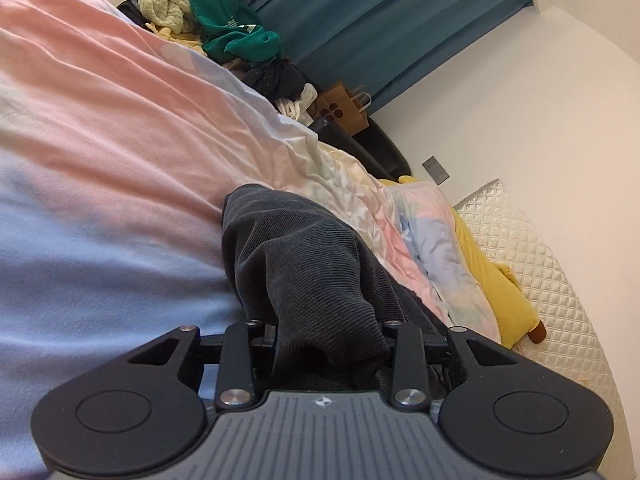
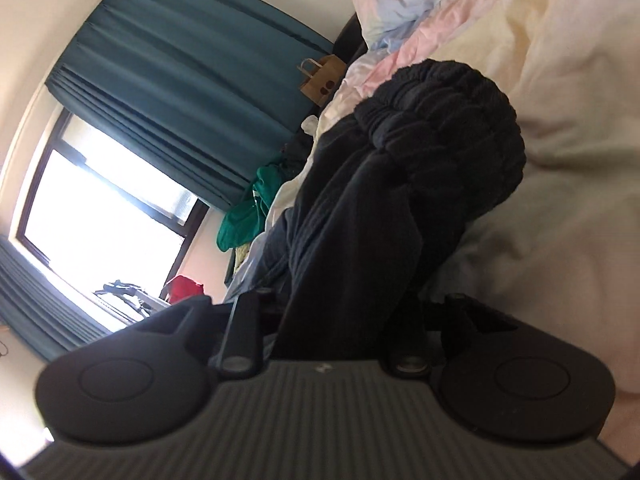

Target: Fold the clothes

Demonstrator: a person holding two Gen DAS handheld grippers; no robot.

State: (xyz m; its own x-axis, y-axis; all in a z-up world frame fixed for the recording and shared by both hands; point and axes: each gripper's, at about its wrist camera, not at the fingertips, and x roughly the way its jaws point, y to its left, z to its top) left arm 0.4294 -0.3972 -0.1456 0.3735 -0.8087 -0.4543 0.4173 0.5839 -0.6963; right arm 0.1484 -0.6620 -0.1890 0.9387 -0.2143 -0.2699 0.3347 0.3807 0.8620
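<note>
Gripping: both grippers have dark cloth bunched between their fingers, over a bed.
Left gripper (image 1: pixel 326 344): its fingers are hidden under the cloth; the linkage arms stand close together with the dark grey garment (image 1: pixel 304 272) pinched between them and draped back over the gripper body.
Garment, left view: ribbed dark grey fabric rising from the gripper toward 12 o'clock, its far edge lying on the bedspread (image 1: pixel 120 152).
Right gripper (image 2: pixel 340 320): closed on the same kind of dark fabric; the fingertips themselves are covered.
Garment, right view: the dark garment (image 2: pixel 400 200) runs up toward 1 o'clock and ends in a gathered, elastic-looking band (image 2: pixel 436 120) resting on the pale bedding.
Bedspread: pink, blue and cream, wrinkled, filling the left view from 9 to 12 o'clock.
Pile of clothes (image 1: pixel 216 28): green, pale yellow and dark pieces heaped at 11 o'clock in the left view, well apart from the held garment.
Paper bag (image 1: pixel 340 108): brown, at 12 o'clock, beside the pile.
Curtain (image 2: pixel 180 100): teal, at 10 o'clock in the right view, next to a bright window (image 2: pixel 92 208).
Yellow cloth (image 1: pixel 496 284): at 3 o'clock in the left view, along the bed's quilted edge.
</note>
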